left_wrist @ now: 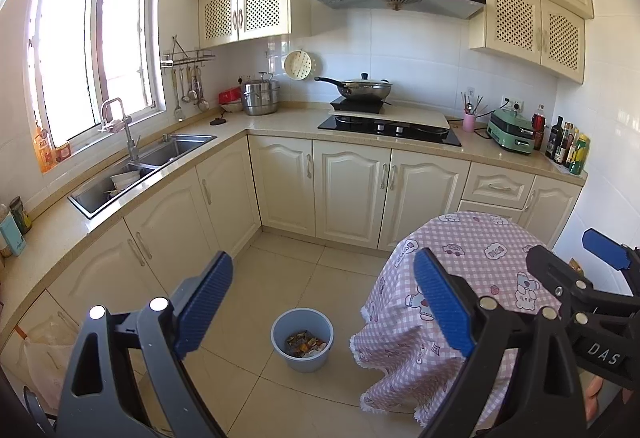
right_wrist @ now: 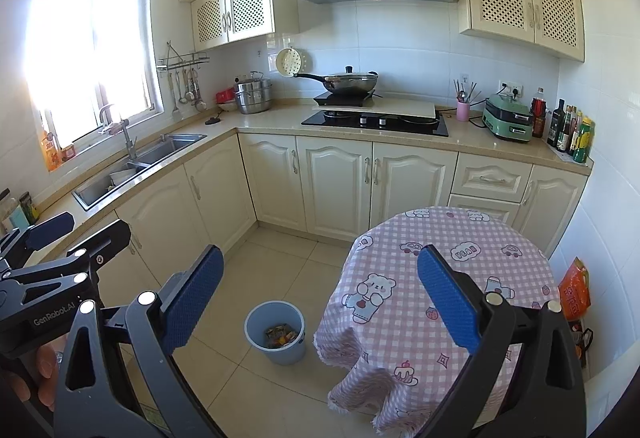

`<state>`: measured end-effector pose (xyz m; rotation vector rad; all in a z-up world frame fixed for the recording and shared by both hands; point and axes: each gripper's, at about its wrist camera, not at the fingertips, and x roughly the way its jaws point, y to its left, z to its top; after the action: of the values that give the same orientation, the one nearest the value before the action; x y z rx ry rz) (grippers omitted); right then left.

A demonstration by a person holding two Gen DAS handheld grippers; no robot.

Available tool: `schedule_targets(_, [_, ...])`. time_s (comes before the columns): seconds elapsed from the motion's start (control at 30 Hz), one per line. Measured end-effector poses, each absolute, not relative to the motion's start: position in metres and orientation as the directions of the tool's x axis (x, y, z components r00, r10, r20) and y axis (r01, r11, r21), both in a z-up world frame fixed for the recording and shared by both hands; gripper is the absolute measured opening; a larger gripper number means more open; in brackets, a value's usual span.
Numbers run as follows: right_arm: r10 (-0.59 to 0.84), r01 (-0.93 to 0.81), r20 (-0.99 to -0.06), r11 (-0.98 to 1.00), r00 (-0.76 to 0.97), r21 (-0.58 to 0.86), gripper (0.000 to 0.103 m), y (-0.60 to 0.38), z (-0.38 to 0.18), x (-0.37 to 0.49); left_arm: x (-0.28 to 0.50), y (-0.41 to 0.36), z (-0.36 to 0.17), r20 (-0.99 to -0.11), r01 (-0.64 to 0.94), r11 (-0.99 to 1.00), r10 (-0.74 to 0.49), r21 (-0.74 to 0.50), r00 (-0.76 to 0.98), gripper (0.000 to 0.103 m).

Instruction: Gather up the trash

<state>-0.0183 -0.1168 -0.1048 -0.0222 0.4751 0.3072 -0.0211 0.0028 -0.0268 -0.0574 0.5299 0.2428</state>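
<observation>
Nearest, the left gripper (left_wrist: 324,302) hangs above the floor with its blue fingers (left_wrist: 206,302) spread wide and nothing between them. The right gripper (right_wrist: 320,296) is likewise wide apart and empty. Just beyond, a light-blue trash bucket (left_wrist: 303,345) stands on the tiled floor (left_wrist: 280,270), touching the hem of the pink checked tablecloth (right_wrist: 436,286) on the round table to its right; crumpled wrappers (left_wrist: 305,343) lie in its bottom. Farther off, a lidded wok (left_wrist: 362,87) sits on the stove, and the sink (left_wrist: 160,154) lies far left under the window.
</observation>
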Motion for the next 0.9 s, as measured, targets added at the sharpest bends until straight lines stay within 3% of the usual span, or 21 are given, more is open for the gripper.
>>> schedule_targets(0.9, [0.292, -0.307, -0.474, 0.951, 0.831, 0.047, 0.094, -0.105, -0.107, -0.011, -0.016, 0.011, -0.031, -0.517, -0.24, 0.971, 0.205, 0.0, 0.831, 0.09])
